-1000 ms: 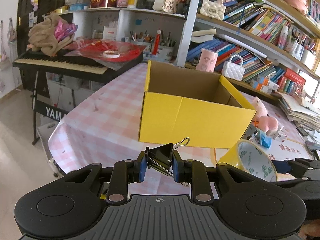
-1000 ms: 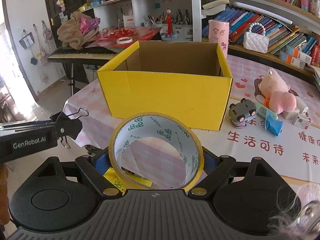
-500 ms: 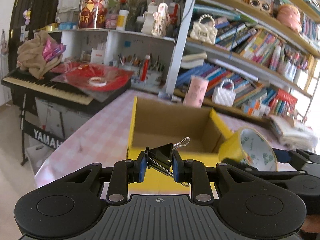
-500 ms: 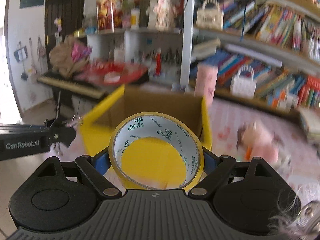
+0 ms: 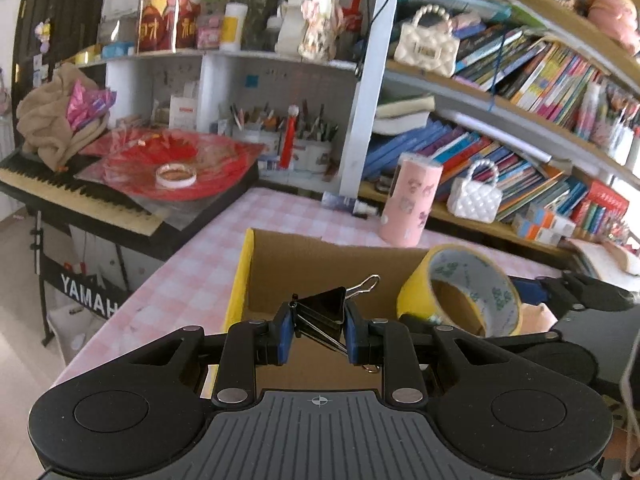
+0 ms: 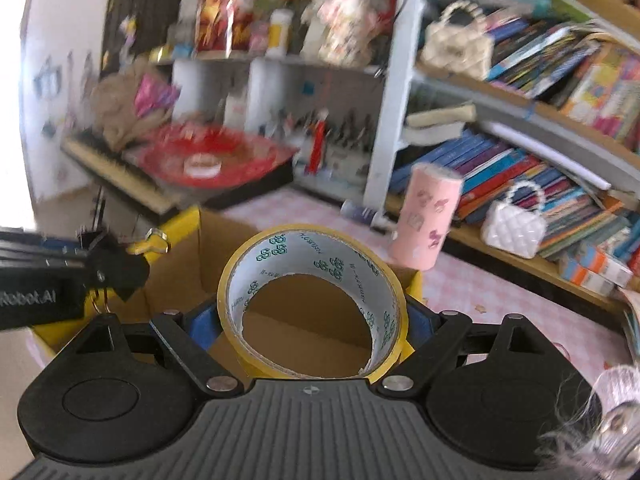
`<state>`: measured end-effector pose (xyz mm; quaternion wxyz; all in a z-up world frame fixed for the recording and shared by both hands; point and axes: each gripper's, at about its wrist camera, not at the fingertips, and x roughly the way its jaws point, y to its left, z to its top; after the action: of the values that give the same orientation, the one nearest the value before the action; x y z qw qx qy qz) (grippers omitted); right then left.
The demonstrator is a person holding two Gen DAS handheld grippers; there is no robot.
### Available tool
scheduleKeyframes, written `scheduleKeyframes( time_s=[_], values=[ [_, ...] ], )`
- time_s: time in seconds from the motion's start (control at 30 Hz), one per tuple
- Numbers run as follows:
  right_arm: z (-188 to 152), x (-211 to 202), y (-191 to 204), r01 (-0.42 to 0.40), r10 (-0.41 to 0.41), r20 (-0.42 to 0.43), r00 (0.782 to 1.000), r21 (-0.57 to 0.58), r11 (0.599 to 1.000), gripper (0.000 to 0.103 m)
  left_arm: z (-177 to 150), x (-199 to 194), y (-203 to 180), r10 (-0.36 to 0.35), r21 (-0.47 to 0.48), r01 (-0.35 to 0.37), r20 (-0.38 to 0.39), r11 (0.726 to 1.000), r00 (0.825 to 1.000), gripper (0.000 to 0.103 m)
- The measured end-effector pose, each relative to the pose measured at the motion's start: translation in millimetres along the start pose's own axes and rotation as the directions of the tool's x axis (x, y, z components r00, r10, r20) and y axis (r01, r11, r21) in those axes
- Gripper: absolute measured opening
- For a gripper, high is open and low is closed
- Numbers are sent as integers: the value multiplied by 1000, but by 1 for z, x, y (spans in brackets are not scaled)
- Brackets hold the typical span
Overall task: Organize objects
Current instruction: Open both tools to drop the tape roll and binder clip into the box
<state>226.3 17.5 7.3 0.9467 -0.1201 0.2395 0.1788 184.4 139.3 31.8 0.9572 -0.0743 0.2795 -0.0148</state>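
Observation:
My left gripper [image 5: 318, 336] is shut on a black binder clip [image 5: 326, 312] with silver wire handles, held over the open yellow cardboard box [image 5: 240, 276]. My right gripper [image 6: 308, 320] is shut on a roll of yellow tape [image 6: 316, 256], also over the box [image 6: 188, 220]. The tape roll shows in the left wrist view [image 5: 460, 292] to the right of the clip. The left gripper with the clip shows in the right wrist view [image 6: 116, 264] at the left. The box's brown inside shows below both; I see nothing in it.
The box stands on a pink checked tablecloth [image 5: 192, 276]. A pink cylinder [image 5: 410, 200] and a white handbag [image 5: 474, 196] stand behind it by the bookshelves. A keyboard piano [image 5: 76, 200] with a red wrapped platter [image 5: 180, 164] is at the left.
Both grippers have moved forward and up from in front of the box to over its open top, still holding the clip and the tape.

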Motion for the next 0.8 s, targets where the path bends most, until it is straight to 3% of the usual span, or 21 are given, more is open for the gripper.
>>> scheduleKeyframes(
  time_s=[0.23,0.3,0.37,0.73,0.8],
  values=[
    [2,52,-5,-167,138,-193,971,-146,975,88,-3,40,-4,38,17,-37,-87,999,995,24],
    [1,67,3,-213,142,-280,950,-245,946,88,-4,48,-5,47,19,-45,-103,999,994,24],
    [4,76,4,-265,173,-335,926,-251,931,88,-4,55,-6,59,23,-57,-117,998,991,24],
    [5,96,11,-320,160,-434,886,-325,890,88,-8,74,-11,76,50,-68,-170,996,983,25],
    [5,97,13,-330,161,-448,879,-330,884,88,-7,70,-14,73,63,-63,-155,996,985,29]
  ],
)
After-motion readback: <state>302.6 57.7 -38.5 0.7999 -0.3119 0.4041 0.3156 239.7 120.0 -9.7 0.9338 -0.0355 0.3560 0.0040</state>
